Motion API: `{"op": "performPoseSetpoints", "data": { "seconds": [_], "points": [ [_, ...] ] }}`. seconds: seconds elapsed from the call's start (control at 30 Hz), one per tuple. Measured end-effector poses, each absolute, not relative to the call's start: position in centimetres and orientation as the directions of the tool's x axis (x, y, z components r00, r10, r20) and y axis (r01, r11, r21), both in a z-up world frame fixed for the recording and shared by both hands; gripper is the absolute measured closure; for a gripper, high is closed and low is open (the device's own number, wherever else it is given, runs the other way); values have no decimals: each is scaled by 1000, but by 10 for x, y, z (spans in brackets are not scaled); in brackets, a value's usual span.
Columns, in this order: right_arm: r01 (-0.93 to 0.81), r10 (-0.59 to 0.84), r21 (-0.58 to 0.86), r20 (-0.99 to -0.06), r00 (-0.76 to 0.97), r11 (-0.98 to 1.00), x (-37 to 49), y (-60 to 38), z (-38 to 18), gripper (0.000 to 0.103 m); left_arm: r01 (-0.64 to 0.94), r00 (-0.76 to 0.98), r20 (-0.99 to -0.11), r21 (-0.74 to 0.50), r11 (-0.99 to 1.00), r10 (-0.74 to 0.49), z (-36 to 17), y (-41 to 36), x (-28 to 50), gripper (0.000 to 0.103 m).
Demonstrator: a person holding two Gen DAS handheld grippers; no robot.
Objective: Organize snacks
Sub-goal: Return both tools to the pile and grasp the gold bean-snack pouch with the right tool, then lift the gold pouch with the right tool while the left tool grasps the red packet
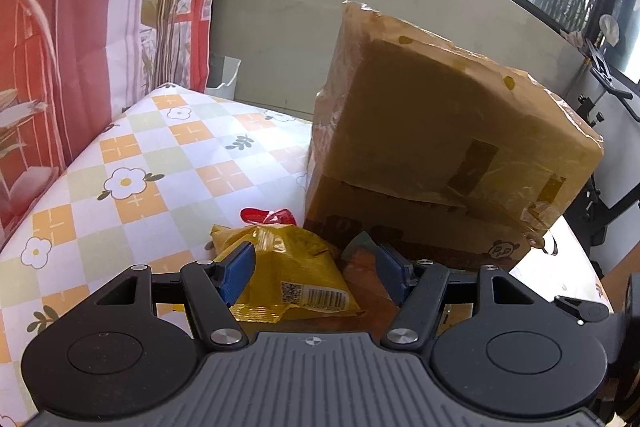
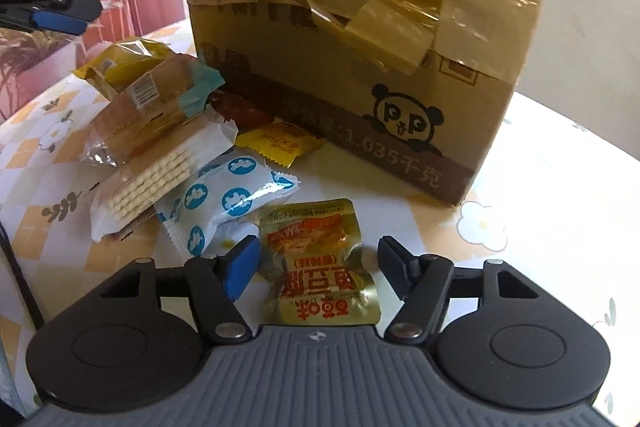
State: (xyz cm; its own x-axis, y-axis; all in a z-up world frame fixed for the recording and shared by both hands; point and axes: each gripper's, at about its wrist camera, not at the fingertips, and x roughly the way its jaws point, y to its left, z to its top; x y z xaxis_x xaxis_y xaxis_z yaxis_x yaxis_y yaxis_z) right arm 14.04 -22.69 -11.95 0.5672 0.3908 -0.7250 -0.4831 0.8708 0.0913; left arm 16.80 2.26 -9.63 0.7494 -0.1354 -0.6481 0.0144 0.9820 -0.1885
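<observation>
Where it lies, gold packet (image 2: pixel 318 263) points boxward.

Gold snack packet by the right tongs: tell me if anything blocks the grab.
Nothing visible does. The gold snack packet lies on the tablecloth between the open right tongs; the blue-and-white packet sits just left.

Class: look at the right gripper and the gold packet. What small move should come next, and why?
Probably close the jaws. The right gripper already straddles the gold packet lying flat on the tablecloth, with gaps still visible beside both jaws, so nothing is gripped yet.
</observation>
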Motion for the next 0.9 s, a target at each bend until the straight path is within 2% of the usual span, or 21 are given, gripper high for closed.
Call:
{"op": "performPoseSetpoints", "data": {
  "seconds": [0.17, 0.2, 0.27, 0.33, 0.4, 0.67, 0.77, 0.9],
  "points": [
    [-464, 387, 89, -699, 601, 882, 127, -235, -123, 36, 10, 731, -667, -201, 979, -144, -106, 22, 171, 35],
    [-461, 388, 91, -694, 606, 883, 126, -235, -123, 43, 11, 726, -671, -205, 979, -149, -108, 21, 172, 35],
    [-451, 382, 90, -691, 614, 888, 126, -234, -122, 45, 16, 727, -669, -210, 978, -156, -109, 21, 172, 35],
    [-430, 369, 92, -688, 625, 898, 126, -236, -121, 55, 22, 730, -664, -215, 976, -163, -109, 21, 172, 35],
    [-398, 365, 118, -686, 630, 910, 128, -240, -120, 57, 20, 730, -664, -217, 976, -162, -111, 23, 173, 35],
    [-300, 281, 91, -670, 687, 950, 128, -231, -121, 58, 8, 730, -670, -187, 982, -134, -112, 41, 183, 35],
    [-305, 280, 83, -665, 692, 949, 129, -230, -124, 58, 32, 724, -674, -184, 982, -150, -106, 58, 200, 50],
    [-313, 288, 83, -659, 695, 946, 127, -231, -125, 58, 48, 731, -667, -166, 985, -148, -100, 77, 233, 51]
  ]
}}
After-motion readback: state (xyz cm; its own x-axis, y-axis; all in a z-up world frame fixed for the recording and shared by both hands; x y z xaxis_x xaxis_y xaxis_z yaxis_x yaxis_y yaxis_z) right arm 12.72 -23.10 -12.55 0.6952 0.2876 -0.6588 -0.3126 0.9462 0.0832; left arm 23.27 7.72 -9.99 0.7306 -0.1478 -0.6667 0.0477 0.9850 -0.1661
